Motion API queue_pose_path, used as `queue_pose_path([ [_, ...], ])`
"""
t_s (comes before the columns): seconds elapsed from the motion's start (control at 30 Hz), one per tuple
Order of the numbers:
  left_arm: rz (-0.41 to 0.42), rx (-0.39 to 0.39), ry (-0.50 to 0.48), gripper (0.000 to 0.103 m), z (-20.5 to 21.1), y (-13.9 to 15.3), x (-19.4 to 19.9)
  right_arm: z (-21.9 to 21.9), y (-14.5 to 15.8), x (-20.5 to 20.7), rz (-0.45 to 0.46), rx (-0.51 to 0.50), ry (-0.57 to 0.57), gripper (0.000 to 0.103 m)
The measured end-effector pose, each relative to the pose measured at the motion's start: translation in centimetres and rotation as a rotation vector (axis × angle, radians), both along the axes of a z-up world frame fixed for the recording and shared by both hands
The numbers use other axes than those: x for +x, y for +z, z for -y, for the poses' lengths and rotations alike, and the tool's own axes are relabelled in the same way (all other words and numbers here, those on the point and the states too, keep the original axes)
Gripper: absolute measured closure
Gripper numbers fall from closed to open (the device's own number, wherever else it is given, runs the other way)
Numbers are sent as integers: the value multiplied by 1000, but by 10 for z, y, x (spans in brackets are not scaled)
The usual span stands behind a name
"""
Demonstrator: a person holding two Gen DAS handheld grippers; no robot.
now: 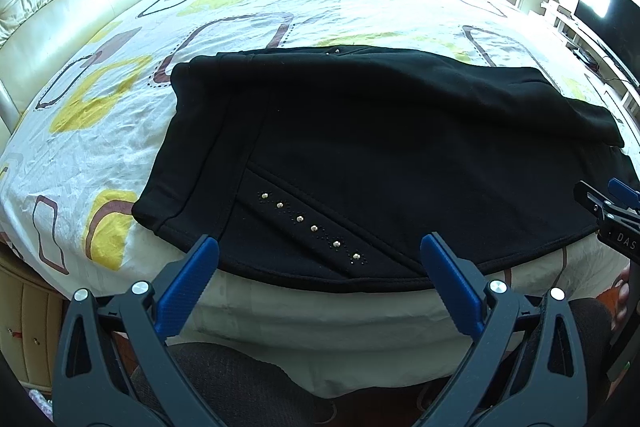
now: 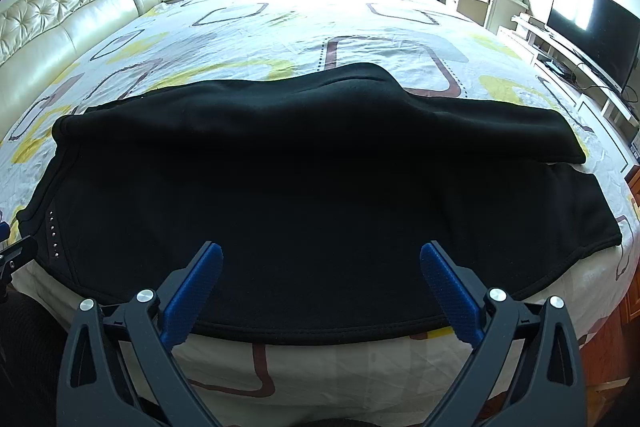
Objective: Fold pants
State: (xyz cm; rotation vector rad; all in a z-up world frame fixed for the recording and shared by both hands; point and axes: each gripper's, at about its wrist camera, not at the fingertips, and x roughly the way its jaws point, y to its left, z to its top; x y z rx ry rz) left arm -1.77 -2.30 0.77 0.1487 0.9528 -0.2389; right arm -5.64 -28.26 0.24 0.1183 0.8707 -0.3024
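I held my left gripper point(image 1: 320, 259) and right gripper point(image 2: 320, 269) wide open and empty above black, stud-trimmed fabric pants point(image 1: 360, 155) partly folded at the patterned bed's point(image 1: 120, 131) near edge; next, I judged, came gripping that near hem.

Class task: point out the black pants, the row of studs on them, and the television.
black pants point(image 2: 304, 195): right wrist view, middle of the dark fabric.
row of studs point(image 1: 314, 227): left wrist view, a middle stud.
television point(image 2: 596, 39): right wrist view, middle of the screen.
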Motion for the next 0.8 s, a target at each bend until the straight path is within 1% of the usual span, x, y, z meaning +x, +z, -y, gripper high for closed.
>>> queue_pose_path([
  [0.1,3,-3,-11,2,0,2,-1,0,0,0,1,2,-1,4],
  [0.17,-8,-17,-26,2,-2,5,0,1,0,0,2,8,-1,4],
  [0.3,-46,-95,-24,2,-17,19,10,2,1,0,3,14,6,4],
  [0.33,-57,-126,-23,2,-24,25,15,2,2,1,3,14,12,4],
  [0.37,-66,-154,-28,2,-30,29,20,1,3,2,-1,13,26,4],
  [0.4,-81,-199,-41,2,-41,35,30,1,4,3,-5,16,45,4],
  [0.47,-93,-261,-37,2,-63,45,47,1,13,7,5,43,108,4],
  [0.5,-91,-305,-36,2,-81,52,63,1,18,10,19,65,146,4],
  [0.53,-96,-330,-44,2,-92,55,75,2,24,12,34,87,183,4],
  [0.6,-131,-373,-79,2,-113,58,107,8,37,22,76,151,267,4],
  [0.67,-177,-418,-123,2,-129,55,140,17,45,37,100,205,331,4],
  [0.73,-251,-442,-127,2,-144,44,182,25,50,58,87,234,371,4],
  [0.77,-306,-474,-118,2,-151,36,204,29,51,68,87,223,368,4],
  [0.8,-336,-504,-104,2,-156,29,219,32,52,77,85,209,358,4],
])
